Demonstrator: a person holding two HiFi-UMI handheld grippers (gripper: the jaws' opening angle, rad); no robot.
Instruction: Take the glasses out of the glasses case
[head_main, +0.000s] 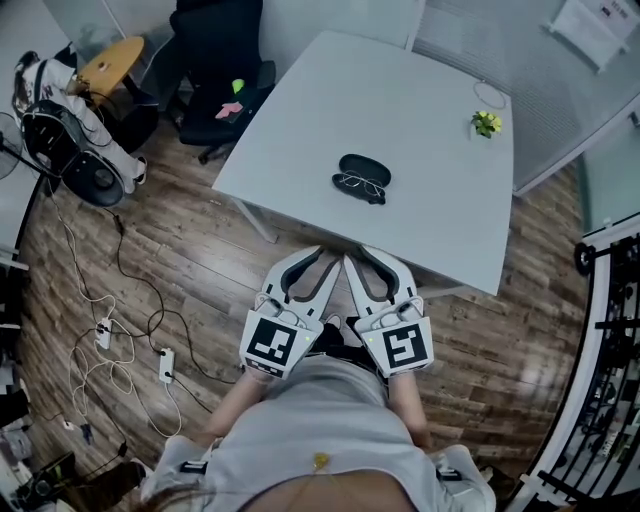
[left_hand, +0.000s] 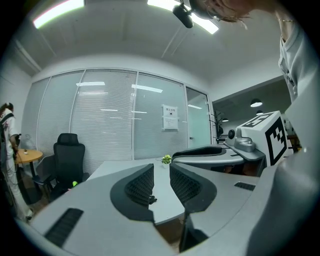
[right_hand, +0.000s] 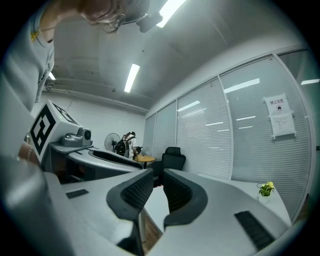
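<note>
A black glasses case (head_main: 366, 166) lies near the middle of the white table (head_main: 420, 120). Thin-framed glasses (head_main: 360, 185) rest at its near side, on a dark part; whether that is the case's open lower half I cannot tell. Both grippers hang close to the person's body, short of the table's near edge. My left gripper (head_main: 325, 254) (left_hand: 161, 176) has its jaws drawn together with nothing between them. My right gripper (head_main: 352, 254) (right_hand: 158, 181) is beside it, also shut and empty. A small dark shape (left_hand: 151, 200) shows through the left jaws' slit.
A small potted plant (head_main: 487, 123) (left_hand: 166, 160) (right_hand: 266, 189) stands at the table's far right corner. A black office chair (head_main: 215, 60) sits beyond the table's left side. Cables and a power strip (head_main: 166, 364) lie on the wooden floor at left.
</note>
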